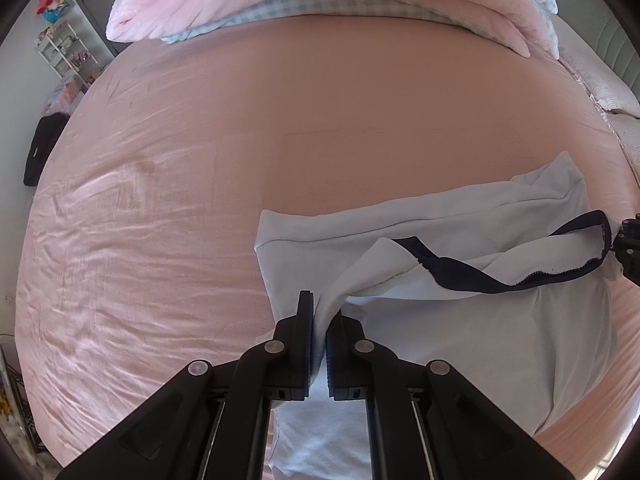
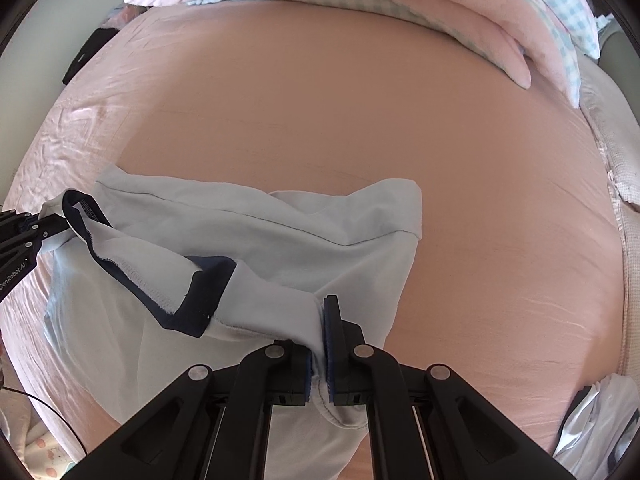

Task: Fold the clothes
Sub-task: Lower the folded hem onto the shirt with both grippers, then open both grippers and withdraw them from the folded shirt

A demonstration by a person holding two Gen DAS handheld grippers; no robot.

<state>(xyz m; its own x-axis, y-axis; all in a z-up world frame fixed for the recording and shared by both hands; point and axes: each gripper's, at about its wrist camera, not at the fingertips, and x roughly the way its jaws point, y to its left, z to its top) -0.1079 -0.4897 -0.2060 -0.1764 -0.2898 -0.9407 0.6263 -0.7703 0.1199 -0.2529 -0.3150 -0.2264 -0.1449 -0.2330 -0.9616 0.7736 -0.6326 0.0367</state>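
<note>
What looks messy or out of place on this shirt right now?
The shirt's navy collar is flipped over, its stitched underside showing, and sags twisted between the left tongs and right tongs, both shut on the fabric. The far hem lies folded, fairly flat on the pink sheet. Nothing is torn or spilled.

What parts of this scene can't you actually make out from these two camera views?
- Left wrist view: the small items on the white wire shelf are too tiny to identify.
- Both views: the near end of the pale blue garment with navy trim is hidden behind the gripper bodies.
- Right wrist view: the crumpled white fabric is cut off by the edge.
</note>
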